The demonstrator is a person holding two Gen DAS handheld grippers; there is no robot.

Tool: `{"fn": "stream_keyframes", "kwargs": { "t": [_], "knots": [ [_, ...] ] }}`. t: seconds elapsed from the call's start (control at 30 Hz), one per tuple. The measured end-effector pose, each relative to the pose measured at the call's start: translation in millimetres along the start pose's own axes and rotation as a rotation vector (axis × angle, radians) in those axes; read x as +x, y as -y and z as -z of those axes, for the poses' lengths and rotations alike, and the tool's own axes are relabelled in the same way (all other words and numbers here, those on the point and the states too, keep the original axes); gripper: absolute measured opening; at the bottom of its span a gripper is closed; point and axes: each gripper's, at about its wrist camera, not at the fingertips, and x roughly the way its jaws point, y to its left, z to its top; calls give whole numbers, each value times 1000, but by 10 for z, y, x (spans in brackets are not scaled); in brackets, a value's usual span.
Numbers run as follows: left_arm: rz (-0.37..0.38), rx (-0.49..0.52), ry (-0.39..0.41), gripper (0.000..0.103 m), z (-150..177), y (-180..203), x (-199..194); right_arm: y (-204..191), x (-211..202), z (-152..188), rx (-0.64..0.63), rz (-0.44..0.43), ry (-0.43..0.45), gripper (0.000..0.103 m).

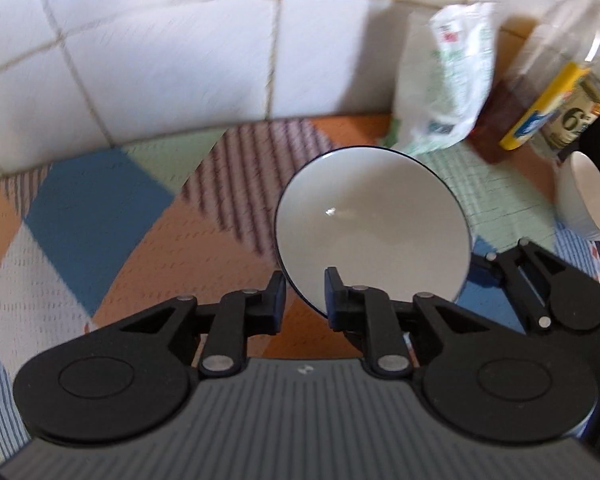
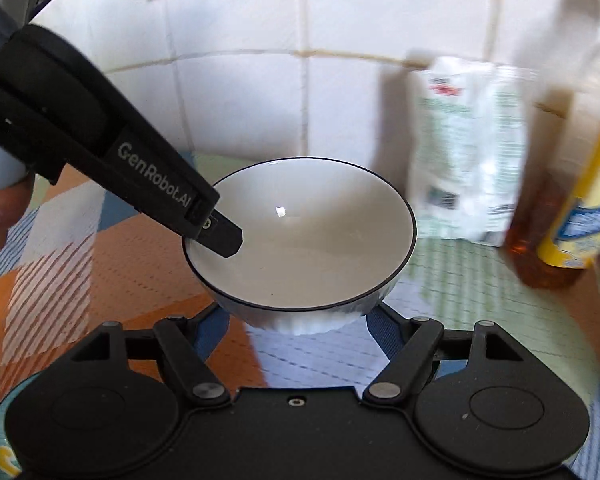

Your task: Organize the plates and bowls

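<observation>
Left wrist view: left gripper [image 1: 305,298] clamps the near rim of one white bowl [image 1: 374,224]; one plastic bag [image 1: 446,88], two bottles [image 1: 540,68] far right; second bowl [image 1: 586,196] at right edge.

Right wrist view: right gripper [image 2: 298,322] spread wide around bowl base; patchwork tablecloth [image 2: 120,280] beneath.

The left claw [image 1: 304,296] is pinching the near rim of a white, dark-rimmed ceramic bowl [image 1: 374,224], above a patchwork-patterned worktop [image 1: 100,216]; a white cup [image 1: 586,200] is sitting at three o'clock.
</observation>
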Motion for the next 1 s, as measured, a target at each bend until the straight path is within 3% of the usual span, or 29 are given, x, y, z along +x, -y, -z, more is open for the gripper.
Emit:
{"fn": "stream_keyframes", "kwargs": {
  "t": [0.1,0.3,0.43,0.53,0.6,0.73,0.87,1.0],
  "knots": [
    [0,10,12,20,53,-23,1,-147,78,-44,-84,44,-42,80],
    [-24,5,-9,20,44,18,0,-85,91,-75,-19,42,-64,80],
    [-106,76,0,21,46,139,-60,-148,-163,32,19,101,-67,83],
    [-114,89,-7,24,38,180,-139,-130,-390,125,76,118,-41,83],
    [-108,106,16,34,49,213,-243,-138,-584,199,117,132,-13,83],
    [-117,154,53,41,121,290,-482,-193,-1003,366,180,174,72,84],
    [-146,256,41,42,198,403,-649,-250,-1333,493,248,235,144,84],
    [-139,317,30,51,285,478,-850,-339,-1668,618,276,307,196,85]
  ]
}}
